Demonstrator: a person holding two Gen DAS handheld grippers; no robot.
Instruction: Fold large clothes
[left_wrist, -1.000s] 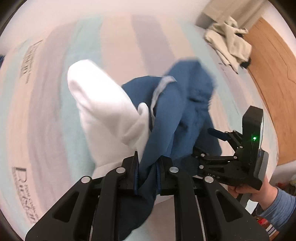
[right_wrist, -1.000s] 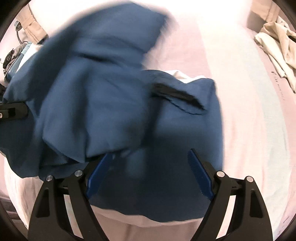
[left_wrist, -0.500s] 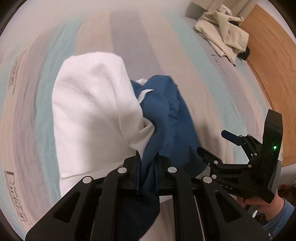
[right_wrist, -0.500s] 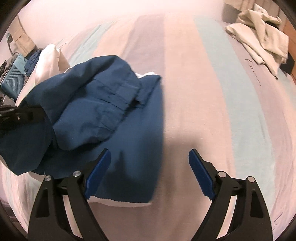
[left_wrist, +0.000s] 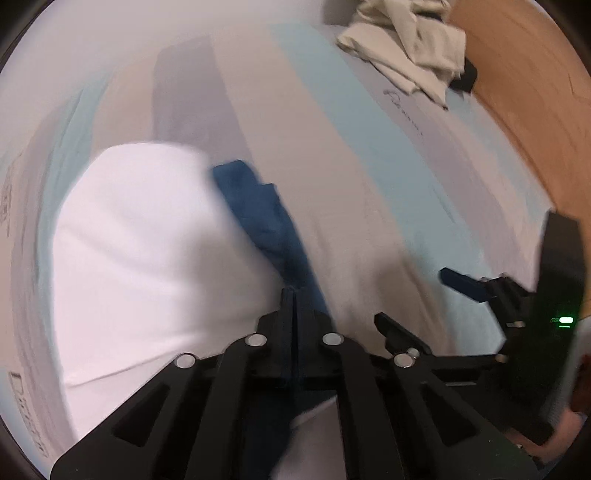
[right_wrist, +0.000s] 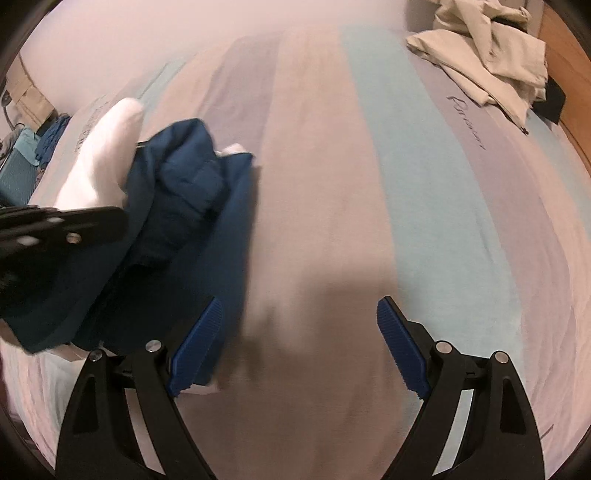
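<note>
A: Where's the garment (left_wrist: 266, 221)?

B: On the striped bed (left_wrist: 369, 177), well short of the beige pile (left_wrist: 406, 55) at the far corner. The left gripper (left_wrist: 293, 295) is clamped on a blue fold, with the white lining (left_wrist: 147, 258) bunched beside it.

A: And the right gripper (right_wrist: 299, 343)?

B: Jaws wide, nothing between them, over bare sheet just beside the blue edge.

A: Risk?

B: A one-sided pull could drag the cloth into a twist. The thin pinch may slip, and the lining could flip outward.

Soft matt blue cloth garment (left_wrist: 266, 225), white fleecy lining (left_wrist: 147, 258), striped cotton bedsheet (right_wrist: 369, 184), smooth wooden headboard (left_wrist: 524, 92)
</note>
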